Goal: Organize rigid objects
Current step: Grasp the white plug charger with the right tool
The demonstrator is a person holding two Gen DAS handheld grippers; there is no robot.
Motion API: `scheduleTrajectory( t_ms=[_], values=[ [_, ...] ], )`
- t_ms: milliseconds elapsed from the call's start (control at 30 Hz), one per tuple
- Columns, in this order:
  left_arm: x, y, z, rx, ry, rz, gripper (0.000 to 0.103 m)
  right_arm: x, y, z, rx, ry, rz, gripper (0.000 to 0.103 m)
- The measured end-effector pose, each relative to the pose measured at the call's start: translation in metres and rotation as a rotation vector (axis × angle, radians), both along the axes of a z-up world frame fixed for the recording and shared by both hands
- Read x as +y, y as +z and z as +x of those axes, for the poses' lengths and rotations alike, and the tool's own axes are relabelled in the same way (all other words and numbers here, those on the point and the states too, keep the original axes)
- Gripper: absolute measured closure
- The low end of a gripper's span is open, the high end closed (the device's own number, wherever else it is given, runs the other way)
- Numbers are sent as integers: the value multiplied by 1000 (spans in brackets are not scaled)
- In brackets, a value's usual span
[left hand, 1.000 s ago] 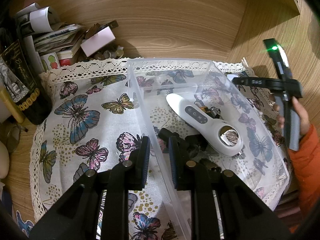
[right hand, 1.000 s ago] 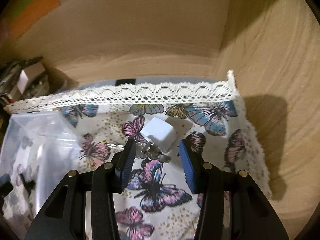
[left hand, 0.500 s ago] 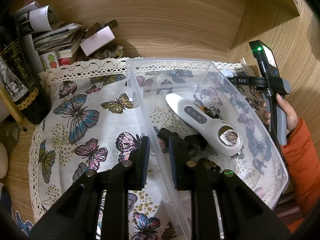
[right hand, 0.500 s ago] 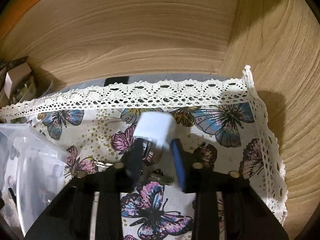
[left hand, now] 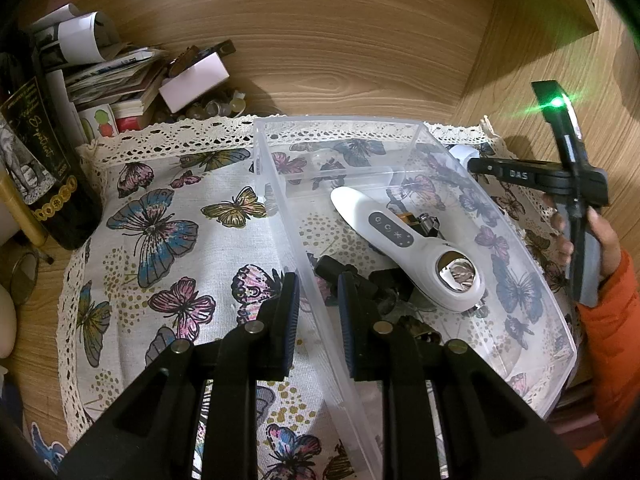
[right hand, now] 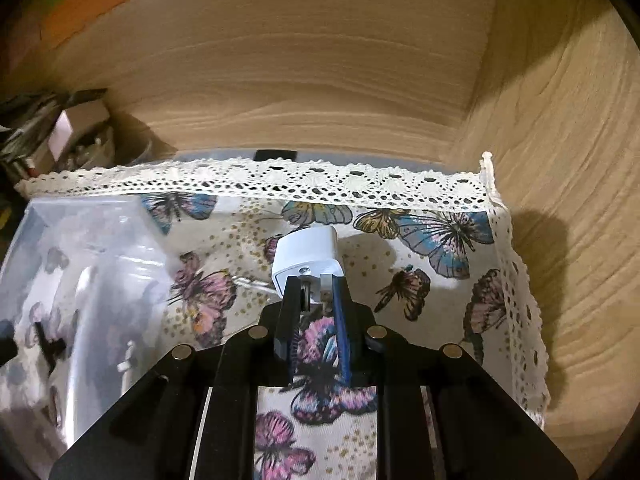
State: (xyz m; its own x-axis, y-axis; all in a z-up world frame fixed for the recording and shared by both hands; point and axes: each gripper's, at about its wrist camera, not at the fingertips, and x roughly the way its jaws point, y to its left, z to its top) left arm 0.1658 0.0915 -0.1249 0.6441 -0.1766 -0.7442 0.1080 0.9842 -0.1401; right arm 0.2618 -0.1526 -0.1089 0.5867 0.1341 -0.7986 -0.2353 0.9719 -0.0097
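A clear plastic bin stands on the butterfly cloth. It holds a white handheld device and several small dark items. My left gripper is shut on the bin's left wall, one finger on each side. My right gripper is shut on the metal prongs of a white plug adapter and holds it above the cloth, just right of the bin. The right gripper also shows in the left wrist view, beyond the bin's far right corner.
Wooden walls close the back and right. A dark bottle and a pile of papers, boxes and small jars crowd the back left. The cloth's lace edge runs along the back.
My right gripper has closed on the adapter's prongs and lifted it off the cloth. My left gripper has kept its hold on the bin wall.
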Motion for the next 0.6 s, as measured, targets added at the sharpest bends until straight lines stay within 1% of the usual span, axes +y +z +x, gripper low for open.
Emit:
scheduleTrajectory(
  t_ms=[67,133,200,233,300,333,367,400,433,467,500,600],
  values=[
    [0,0,0,0,0,0,84,-4,7,-2,-4,8,17,89],
    [0,0,0,0,1,0,84,-4,12,-10,-18,15,13,89],
    [0,0,0,0,1,-1,84,-6,19,-24,-48,30,21,89],
    [-1,0,0,0,1,-1,84,-8,21,-31,-46,46,22,89],
    [-1,0,0,0,1,-1,84,-4,26,-40,-58,70,-5,88],
    [-1,0,0,0,1,-2,84,2,28,-43,-69,73,-28,85],
    [-1,0,0,0,1,-2,84,5,29,-46,-74,74,-54,70],
    [-1,0,1,0,1,-3,84,8,30,-48,-88,74,-78,51],
    [-2,0,1,0,2,-3,84,8,25,-43,-106,74,-90,44],
    [-1,0,1,0,1,-2,84,8,26,-45,-125,69,-102,40],
    [-1,0,1,0,1,-2,84,9,24,-42,-131,62,-115,40],
    [-2,0,1,1,-1,1,84,6,7,-23,-73,48,-87,40]
  ],
)
